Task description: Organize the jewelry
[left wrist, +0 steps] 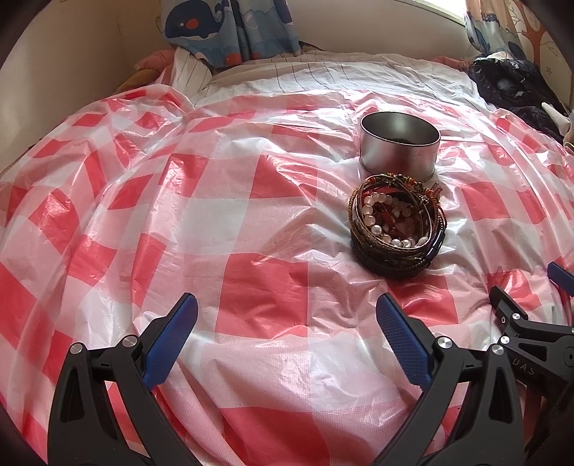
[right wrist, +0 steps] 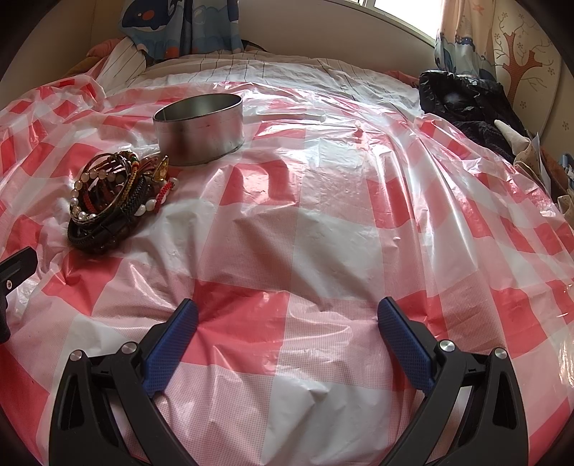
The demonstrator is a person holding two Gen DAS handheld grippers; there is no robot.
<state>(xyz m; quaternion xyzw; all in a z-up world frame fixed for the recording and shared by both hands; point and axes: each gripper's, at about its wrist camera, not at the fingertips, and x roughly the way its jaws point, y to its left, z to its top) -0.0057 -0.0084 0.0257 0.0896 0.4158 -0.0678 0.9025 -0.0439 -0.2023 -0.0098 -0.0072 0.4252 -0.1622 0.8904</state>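
A pile of bracelets and bead strings (left wrist: 396, 224) lies on the red-and-white checked plastic sheet (left wrist: 251, 222); it also shows in the right wrist view (right wrist: 114, 200). Just behind it stands an open round metal tin (left wrist: 400, 145), also seen in the right wrist view (right wrist: 201, 129). My left gripper (left wrist: 287, 308) is open and empty, low over the sheet, near and to the left of the pile. My right gripper (right wrist: 287, 312) is open and empty, to the right of the pile. Part of the right gripper shows at the right edge of the left wrist view (left wrist: 520, 322).
The sheet covers a bed. A dark bundle of clothes (right wrist: 462, 100) lies at the far right. A whale-print curtain (left wrist: 222, 28) hangs at the back. Striped bedding (right wrist: 251, 68) lies beyond the sheet's far edge.
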